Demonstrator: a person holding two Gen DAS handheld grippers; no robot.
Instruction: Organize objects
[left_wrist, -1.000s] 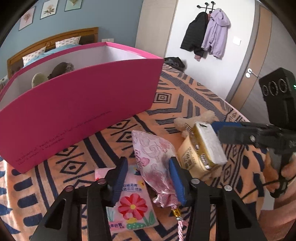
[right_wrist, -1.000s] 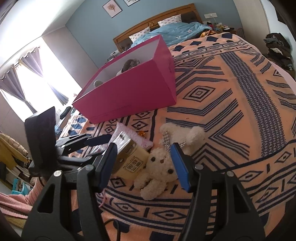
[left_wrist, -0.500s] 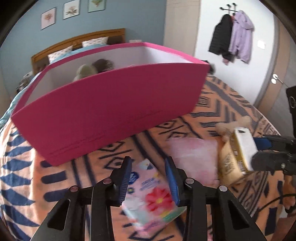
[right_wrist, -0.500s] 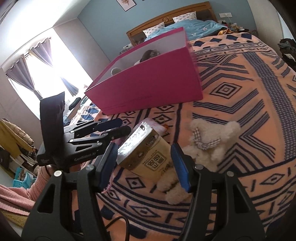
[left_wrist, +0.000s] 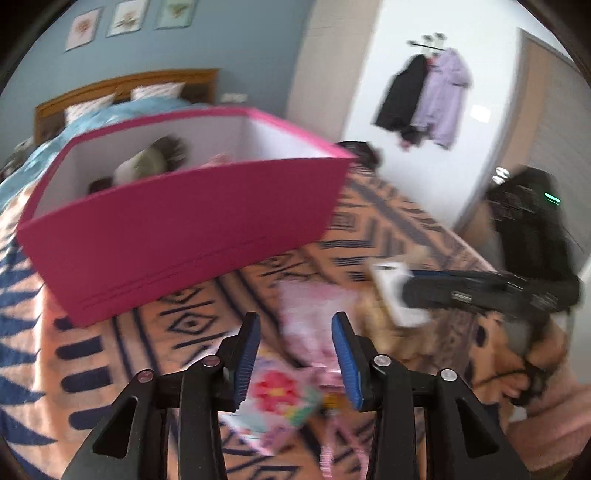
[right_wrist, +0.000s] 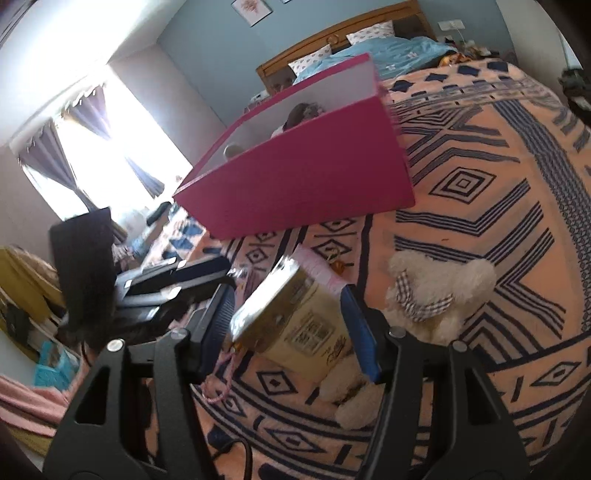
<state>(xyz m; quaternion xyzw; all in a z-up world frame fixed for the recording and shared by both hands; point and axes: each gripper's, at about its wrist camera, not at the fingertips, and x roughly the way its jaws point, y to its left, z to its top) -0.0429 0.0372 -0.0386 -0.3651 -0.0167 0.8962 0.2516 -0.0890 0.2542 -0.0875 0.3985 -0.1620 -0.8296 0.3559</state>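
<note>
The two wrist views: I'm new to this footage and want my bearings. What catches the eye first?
The big pink box on the patterned blanket, open on top with soft toys inside, dominates both views. Nearer, the right gripper is shut on a tan carton, with a white teddy bear lying just beside it. The left gripper hangs over a flowery packet, which it is not gripping.

One pink box (left_wrist: 192, 229) sits on one bed (right_wrist: 480, 206), with two pillows (left_wrist: 122, 98) at the headboard. Loose on the blanket lie one tan carton (right_wrist: 299, 325), one white teddy bear (right_wrist: 436, 288), one pink pouch (left_wrist: 314, 306) and one flowered packet (left_wrist: 277, 398). Three framed pictures (left_wrist: 129, 20) hang on the blue wall, two coats (left_wrist: 424, 96) hang on the white one, and two pairs of tongs (left_wrist: 295, 360) are in view.
</note>
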